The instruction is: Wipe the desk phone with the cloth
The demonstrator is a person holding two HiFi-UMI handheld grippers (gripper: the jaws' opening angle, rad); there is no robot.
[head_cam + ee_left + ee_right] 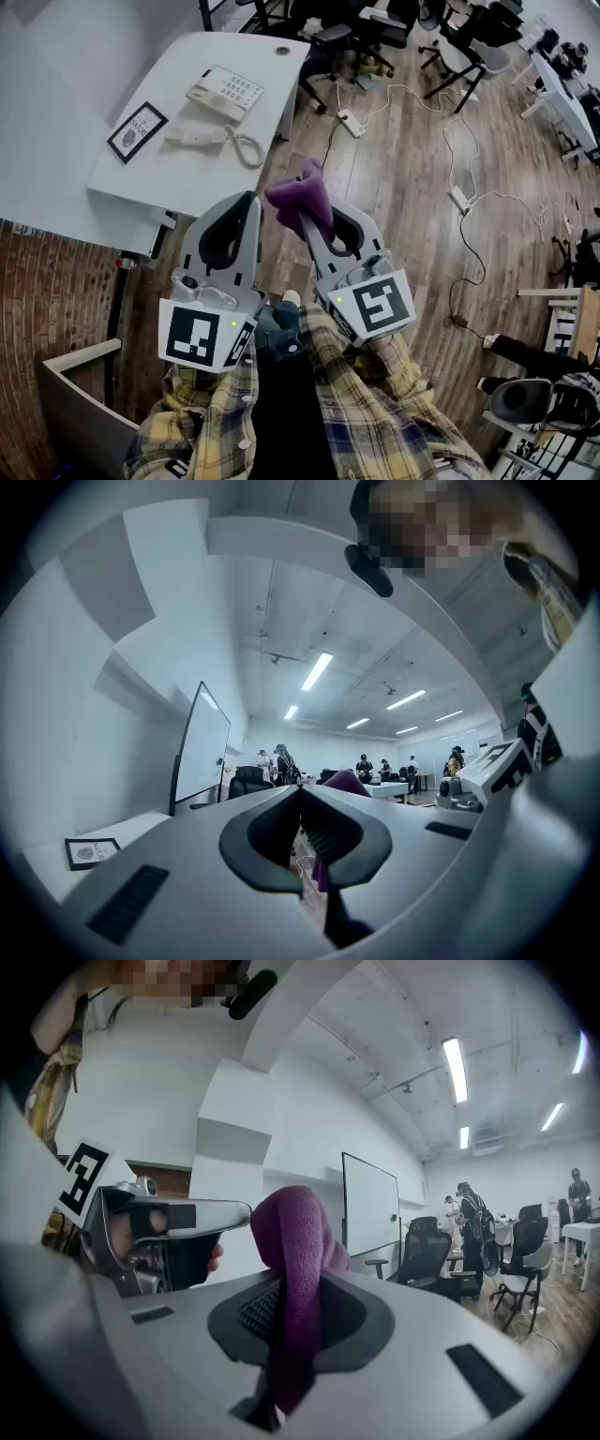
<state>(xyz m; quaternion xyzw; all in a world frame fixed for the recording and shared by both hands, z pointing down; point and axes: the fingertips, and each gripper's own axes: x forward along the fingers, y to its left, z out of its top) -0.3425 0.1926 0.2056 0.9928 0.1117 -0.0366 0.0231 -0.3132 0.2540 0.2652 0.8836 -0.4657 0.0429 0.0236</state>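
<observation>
- The right gripper has its jaws clamped on the purple cloth, which bunches up above the jaw tips and hangs down between them in the right gripper view.
- The left gripper is just left of the cloth, with its jaws together and nothing between them.
- The desk phone sits on the white desk, far left of both grippers and well apart from the cloth.
- Its handset lies off the base, beside a framed card.
</observation>
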